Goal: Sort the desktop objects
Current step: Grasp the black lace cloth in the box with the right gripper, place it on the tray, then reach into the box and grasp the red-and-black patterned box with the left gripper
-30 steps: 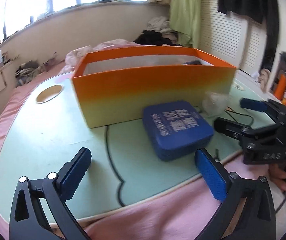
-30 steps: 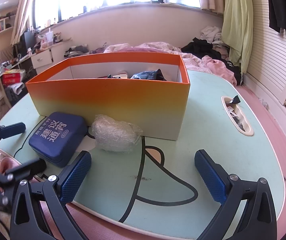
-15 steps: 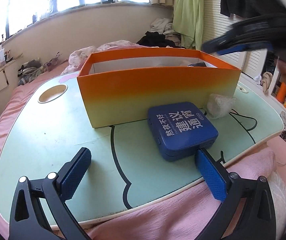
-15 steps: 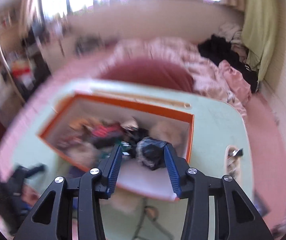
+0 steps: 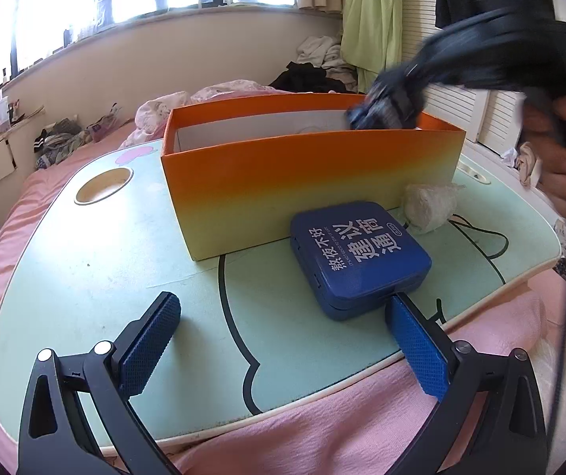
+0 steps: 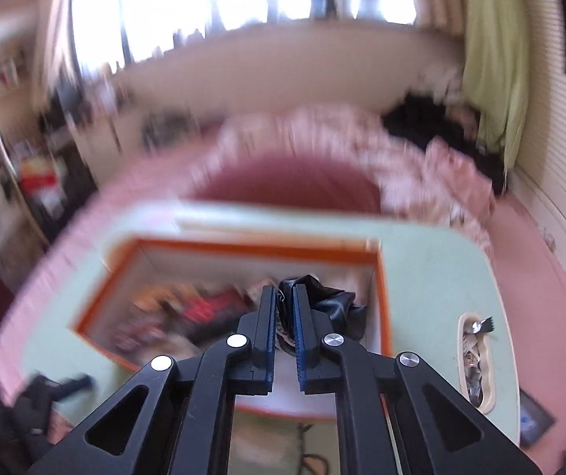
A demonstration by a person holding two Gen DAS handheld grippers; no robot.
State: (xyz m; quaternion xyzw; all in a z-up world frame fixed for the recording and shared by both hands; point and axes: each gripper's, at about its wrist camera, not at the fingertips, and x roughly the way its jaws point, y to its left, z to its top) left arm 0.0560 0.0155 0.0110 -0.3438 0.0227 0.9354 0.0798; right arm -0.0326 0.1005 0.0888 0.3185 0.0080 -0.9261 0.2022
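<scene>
Bedding [image 5: 362, 435], pink, lies under a pale green lap table [image 5: 85, 261] with a round cup hole [image 5: 103, 185] at its far left corner and a slot tray [image 6: 477, 360] of small bits on its right side. On the table stands an orange box [image 5: 302, 182], open at the top; the right wrist view shows a jumble of things inside, too blurred to name. Just in front of the box lies a blue case [image 5: 358, 255] with white lettering, flat on the table, and beside it, touching the box wall, a wad of clear plastic [image 5: 427, 208].

The right gripper [image 6: 284, 312] hangs over the box's right end with its jaws clamped on a crumpled black bag [image 6: 330, 304] (part of it bulges out to the right of the pads) — the bag is above the box's contents. A hand [image 5: 564, 166] grips that tool's handle.

The left gripper [image 5: 279, 336] sits low at the table's near edge, jaws wide apart with nothing between them — its right pad [image 5: 417, 348] is just at the near corner of the case.
</scene>
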